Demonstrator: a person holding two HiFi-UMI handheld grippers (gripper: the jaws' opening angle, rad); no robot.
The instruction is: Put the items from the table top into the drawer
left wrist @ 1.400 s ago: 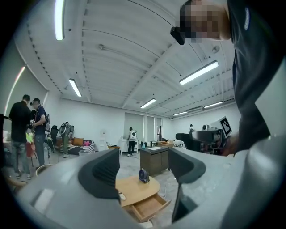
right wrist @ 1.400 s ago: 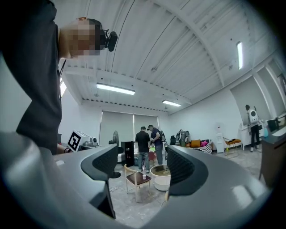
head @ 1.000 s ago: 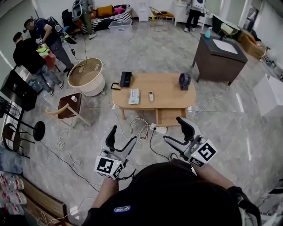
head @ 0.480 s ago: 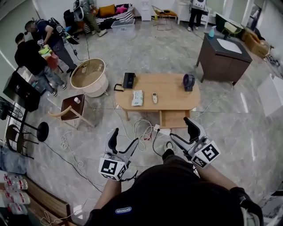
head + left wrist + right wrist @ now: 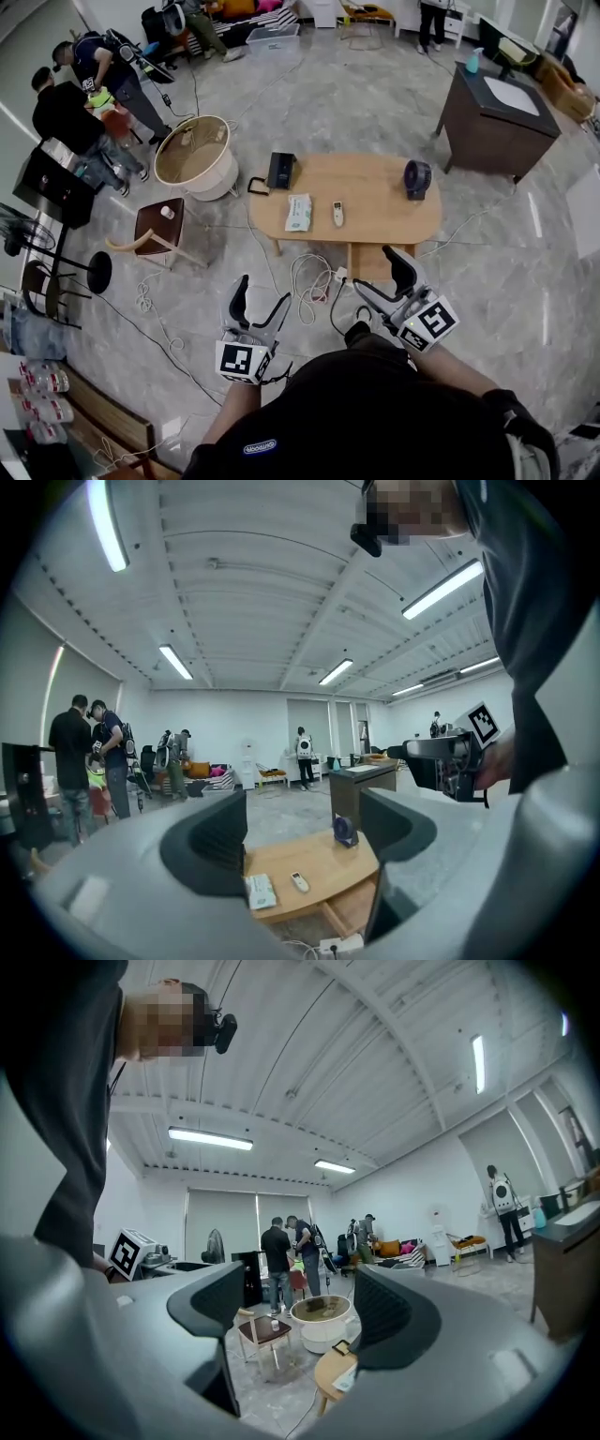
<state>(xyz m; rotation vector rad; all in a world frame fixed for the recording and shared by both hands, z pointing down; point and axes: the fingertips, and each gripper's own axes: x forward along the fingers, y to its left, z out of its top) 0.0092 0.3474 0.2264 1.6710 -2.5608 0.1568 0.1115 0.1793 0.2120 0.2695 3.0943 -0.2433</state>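
Bright ceiling strip lights (image 5: 105, 522); strong fisheye distortion, dark corners.

Lower-centre floor (image 5: 202, 309) before the tabletop (image 5: 375, 202): crossed by loose cables (image 5: 307, 279) and a power strip (image 5: 340, 275). Drawer (image 5: 367, 255) juts out at the near edge. Bare wood between remote (image 5: 338, 214) and fan (image 5: 417, 178). Left of frame: white tub (image 5: 195, 159) and stool (image 5: 155, 225) stand close. Floor at right open.

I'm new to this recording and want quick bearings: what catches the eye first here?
Two open, empty grippers, the left gripper and the right gripper, are held up at the bottom of the head view, short of the oval wooden table mid-room. On it lie a tissue pack, a remote, a small fan and a black device; its drawer hangs open on the near side.
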